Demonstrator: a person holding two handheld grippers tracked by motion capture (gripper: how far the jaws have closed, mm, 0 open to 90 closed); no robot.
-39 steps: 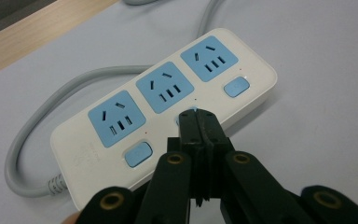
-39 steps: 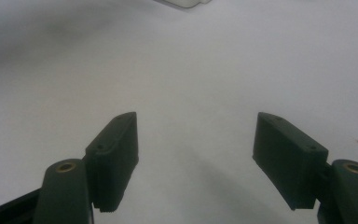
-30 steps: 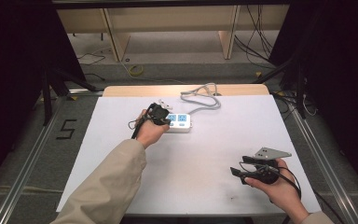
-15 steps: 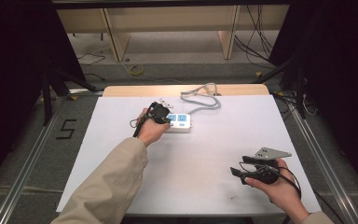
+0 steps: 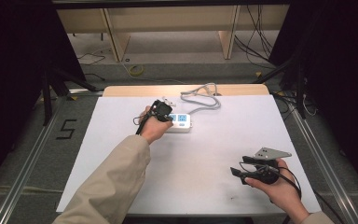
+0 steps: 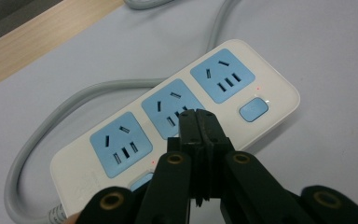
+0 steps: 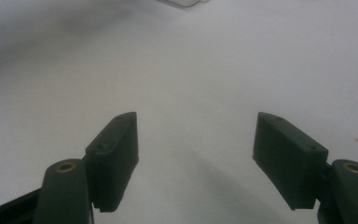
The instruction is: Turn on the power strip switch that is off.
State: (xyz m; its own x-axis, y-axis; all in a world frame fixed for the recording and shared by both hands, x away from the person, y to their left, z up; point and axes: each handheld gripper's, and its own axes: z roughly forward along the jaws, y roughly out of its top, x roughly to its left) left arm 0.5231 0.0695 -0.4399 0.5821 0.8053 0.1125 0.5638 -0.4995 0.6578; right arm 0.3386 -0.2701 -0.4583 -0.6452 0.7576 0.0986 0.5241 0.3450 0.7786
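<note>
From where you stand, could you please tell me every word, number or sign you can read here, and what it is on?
"5": black mark on the grey floor left of the table, high view.
Power strip: no readable text on its sockets or switches; a faint embossed mark near its cable end is too blurred to read.
Left gripper and right gripper: no lettering.

White power strip [image 6: 177, 126], three blue sockets, blue switches, flat on white tabletop, grey cable attached.
</note>
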